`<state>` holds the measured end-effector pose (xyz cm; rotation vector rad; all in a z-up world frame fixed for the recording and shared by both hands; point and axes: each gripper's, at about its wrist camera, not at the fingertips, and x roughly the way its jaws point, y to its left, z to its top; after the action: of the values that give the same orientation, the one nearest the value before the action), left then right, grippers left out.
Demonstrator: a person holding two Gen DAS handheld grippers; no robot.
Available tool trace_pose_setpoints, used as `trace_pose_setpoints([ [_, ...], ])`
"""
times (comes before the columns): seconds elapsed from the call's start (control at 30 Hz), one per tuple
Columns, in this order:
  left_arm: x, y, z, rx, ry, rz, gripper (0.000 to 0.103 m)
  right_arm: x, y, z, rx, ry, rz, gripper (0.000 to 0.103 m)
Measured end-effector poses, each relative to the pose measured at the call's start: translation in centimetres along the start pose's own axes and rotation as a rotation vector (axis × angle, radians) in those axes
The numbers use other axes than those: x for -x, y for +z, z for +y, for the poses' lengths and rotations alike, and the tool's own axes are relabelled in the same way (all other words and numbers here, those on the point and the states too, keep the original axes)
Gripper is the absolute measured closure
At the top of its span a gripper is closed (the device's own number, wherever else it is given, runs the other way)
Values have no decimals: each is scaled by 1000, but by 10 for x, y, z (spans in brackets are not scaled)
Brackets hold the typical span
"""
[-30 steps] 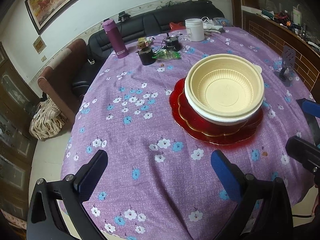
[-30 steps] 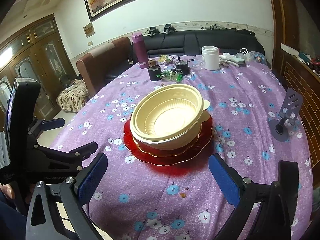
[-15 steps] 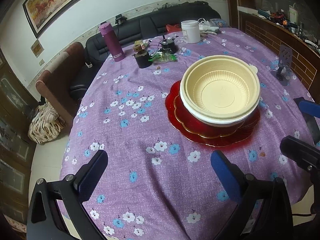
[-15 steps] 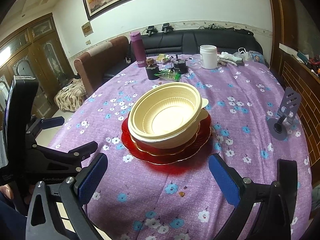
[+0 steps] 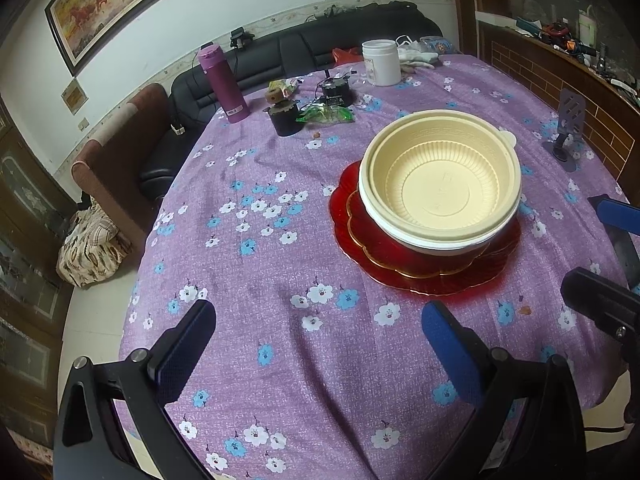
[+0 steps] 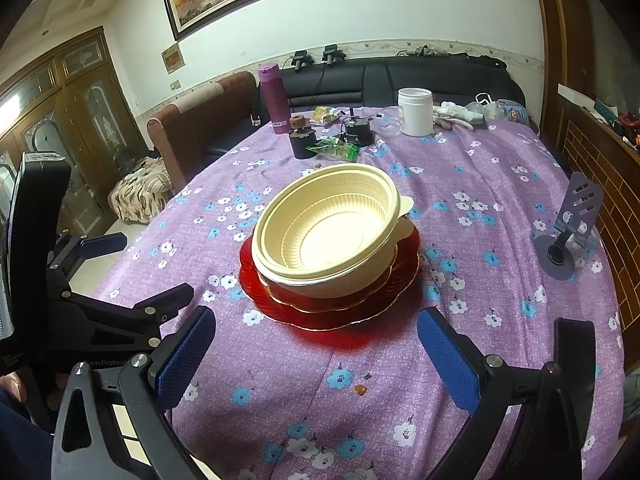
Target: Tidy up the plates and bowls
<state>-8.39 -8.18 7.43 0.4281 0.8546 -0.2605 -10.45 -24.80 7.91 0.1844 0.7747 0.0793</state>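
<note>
Right of centre in the left wrist view, two cream ribbed plastic bowls (image 5: 440, 188) sit nested one inside the other, the inner one empty, on top of stacked red scalloped glass plates (image 5: 420, 268) with gilt edges. How many plates lie in that pile I cannot tell; at least two rims show. The whole stack rests on the round table under a purple flowered cloth (image 5: 280, 280).

At the bottom of that frame the left tongs (image 5: 316, 344) stand wide with nothing between the blue pads, well short of the stack. At the bottom of the right wrist view the right tongs (image 6: 316, 344) are likewise spread wide and empty, near the plates' front rim but not touching it.

Judging by this, the stacking itself looks finished: bowls in bowls, plates under them, and both tools free. What remains, if anything, is likely to carry the pile elsewhere or simply to back away. Lifting it would call for a grip on the lowest plate's rim from both sides, since the light bowls could slide on smooth glass.

Toward the top of the frame stand a purple flask (image 5: 224, 84), a white lidded plastic jar (image 5: 381, 62), whose contents are hidden, and a small black pot (image 5: 285, 117).
</note>
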Motion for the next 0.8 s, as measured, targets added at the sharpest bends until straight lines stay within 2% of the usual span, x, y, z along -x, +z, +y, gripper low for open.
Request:
trace_pose_setpoints([
  [0.6, -2, 1, 0, 9, -6, 3, 0, -2, 0, -3, -4, 0, 1, 1],
  [0.8, -4, 0, 8, 46, -54, 18, 0, -2, 0, -2, -4, 1, 1, 1],
])
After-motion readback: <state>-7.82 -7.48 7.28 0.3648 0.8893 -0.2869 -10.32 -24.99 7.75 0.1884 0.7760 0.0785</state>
